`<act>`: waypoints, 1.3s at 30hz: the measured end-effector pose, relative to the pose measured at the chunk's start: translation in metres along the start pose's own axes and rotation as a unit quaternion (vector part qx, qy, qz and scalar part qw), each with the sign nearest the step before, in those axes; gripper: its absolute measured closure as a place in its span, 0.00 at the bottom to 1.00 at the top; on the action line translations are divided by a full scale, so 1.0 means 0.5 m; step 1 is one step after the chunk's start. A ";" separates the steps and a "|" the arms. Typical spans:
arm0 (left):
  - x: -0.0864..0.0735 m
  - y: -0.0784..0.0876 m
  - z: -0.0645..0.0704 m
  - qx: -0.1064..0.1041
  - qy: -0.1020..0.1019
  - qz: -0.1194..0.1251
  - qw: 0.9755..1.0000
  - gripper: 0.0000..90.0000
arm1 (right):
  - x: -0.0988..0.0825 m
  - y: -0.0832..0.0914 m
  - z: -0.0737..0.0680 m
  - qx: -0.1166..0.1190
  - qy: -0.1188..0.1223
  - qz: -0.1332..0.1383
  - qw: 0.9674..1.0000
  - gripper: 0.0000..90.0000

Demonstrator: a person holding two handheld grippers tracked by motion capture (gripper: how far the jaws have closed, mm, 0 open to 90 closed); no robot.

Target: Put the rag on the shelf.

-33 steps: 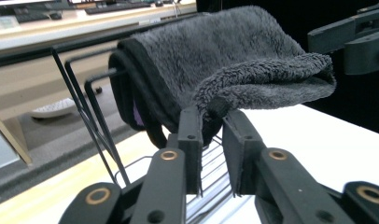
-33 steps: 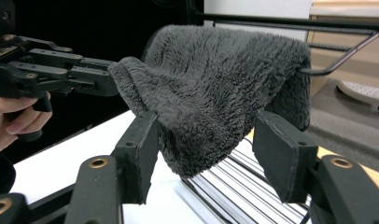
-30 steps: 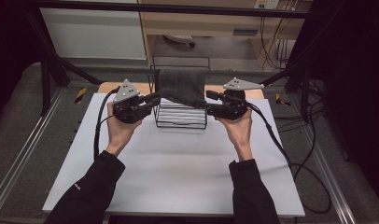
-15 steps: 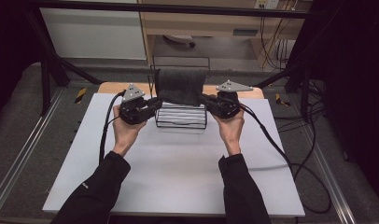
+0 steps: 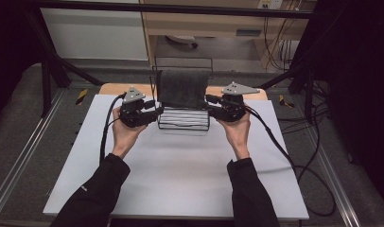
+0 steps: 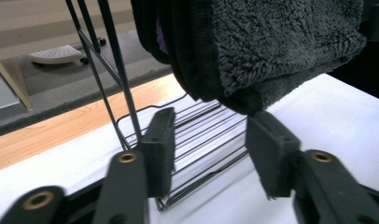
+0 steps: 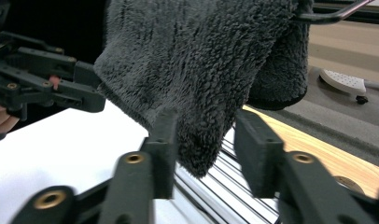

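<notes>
A dark grey fleece towel point(image 5: 183, 88) hangs over the top bar of a black wire rack point(image 5: 183, 124) at the far middle of the white table. My left gripper point(image 5: 157, 111) sits at the rack's left end. In the left gripper view its jaws point(image 6: 211, 116) have just been opening and stand apart around the rack's wires point(image 6: 201, 140), with the towel's corner point(image 6: 271, 42) just above the right pad. My right gripper point(image 5: 210, 101) is at the rack's right end. Its jaws point(image 7: 206, 116) have also just been opening, and the towel's lower corner point(image 7: 192, 56) hangs loosely between them.
The white board point(image 5: 180, 175) reaches toward the person, with a wooden strip point(image 5: 109, 88) along its far edge. Black cables point(image 5: 280, 142) trail off to the right of the table. Metal rails run down both sides. A chair base point(image 5: 180, 40) stands on the floor behind.
Both hands have drawn a little closer to the rack's ends, the left one sinking slightly. The towel hangs as before.
</notes>
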State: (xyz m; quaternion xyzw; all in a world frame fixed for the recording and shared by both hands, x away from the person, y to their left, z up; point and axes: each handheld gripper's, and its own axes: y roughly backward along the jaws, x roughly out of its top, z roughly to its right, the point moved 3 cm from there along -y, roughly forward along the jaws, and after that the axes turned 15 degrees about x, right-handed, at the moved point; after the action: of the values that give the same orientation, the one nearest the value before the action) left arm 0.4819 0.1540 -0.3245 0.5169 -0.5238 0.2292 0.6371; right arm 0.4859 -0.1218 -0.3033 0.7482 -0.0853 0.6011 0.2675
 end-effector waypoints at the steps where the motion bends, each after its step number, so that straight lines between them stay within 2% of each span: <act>1: 0.000 0.002 -0.001 -0.005 0.003 -0.003 1.000 0.52 | 0.000 0.004 -0.002 0.003 0.000 -0.002 1.000 0.55; 3: -0.001 0.005 -0.003 -0.014 0.006 -0.009 1.000 0.45 | 0.000 0.011 -0.007 0.006 0.001 -0.008 1.000 0.47; 6: -0.005 0.010 -0.007 -0.017 0.004 -0.019 1.000 0.36 | -0.001 0.022 -0.013 0.006 0.002 -0.018 1.000 0.32; 9: -0.011 0.017 -0.010 -0.022 0.002 -0.025 0.999 0.30 | -0.004 0.033 -0.021 0.009 0.001 -0.025 1.000 0.21; 13: -0.024 0.029 -0.014 -0.019 -0.012 -0.034 0.999 0.22 | -0.014 0.047 -0.033 0.024 -0.005 -0.026 0.999 0.11; 17: -0.047 0.043 -0.017 -0.027 -0.016 -0.041 0.999 0.16 | -0.032 0.059 -0.038 0.033 -0.012 -0.039 0.999 0.08; 22: -0.093 0.062 -0.026 -0.034 -0.016 -0.049 0.998 0.14 | -0.071 0.073 -0.039 0.044 -0.025 -0.048 0.998 0.05; 29: -0.169 0.079 -0.044 -0.036 -0.011 -0.065 0.997 0.14 | -0.149 0.087 -0.038 0.039 -0.043 -0.071 0.996 0.02; 32: -0.202 0.085 -0.049 -0.040 -0.012 -0.074 0.996 0.15 | -0.186 0.093 -0.036 0.032 -0.050 -0.079 0.995 0.02; 39: -0.278 0.105 -0.069 -0.037 -0.019 -0.093 0.995 0.15 | -0.264 0.115 -0.023 0.032 -0.075 -0.093 0.992 0.00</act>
State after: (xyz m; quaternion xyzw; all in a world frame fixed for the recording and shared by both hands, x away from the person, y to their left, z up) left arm 0.4049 0.2385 -0.4254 0.5440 -0.4931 0.1396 0.6644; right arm 0.4158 -0.1901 -0.4095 0.8043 -0.0162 0.5181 0.2906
